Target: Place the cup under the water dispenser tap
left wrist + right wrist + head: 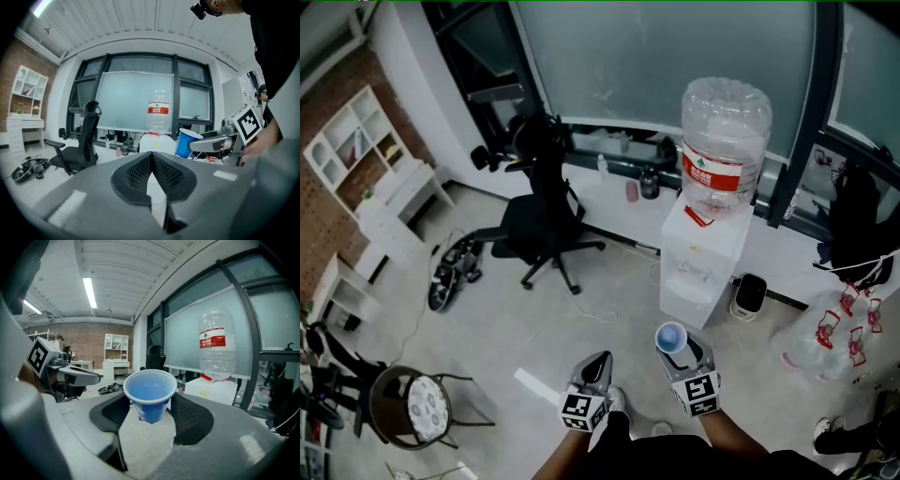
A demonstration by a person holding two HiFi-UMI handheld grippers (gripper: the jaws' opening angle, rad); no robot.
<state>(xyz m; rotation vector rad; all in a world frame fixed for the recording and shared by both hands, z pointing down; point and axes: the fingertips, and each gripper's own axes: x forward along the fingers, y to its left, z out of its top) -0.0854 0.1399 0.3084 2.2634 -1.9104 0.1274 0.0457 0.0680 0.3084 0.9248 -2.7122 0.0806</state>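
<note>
1. My right hand-held gripper (pixel 682 351) is grasping the blue cup (pixel 150 392). Its pads press the cup's sides below the rim, and the cup sits upright.
2. My left hand-held gripper (pixel 152 161) is clenched with nothing between its pads, and it is just beside the right one.
3. The cup hangs above the floor (pixel 516 319), near the white water dispenser (pixel 703 258) but apart from it.
4. A clear bottle (pixel 725 141) tops the dispenser.
5. A black office chair (pixel 539 220) stands to the dispenser's left.

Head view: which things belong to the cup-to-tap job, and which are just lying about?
Job: blue cup, held in the right claw; water dispenser; its bottle.
Lying about: office chair; white shelf; round stool; small bin; plastic bags.
</note>
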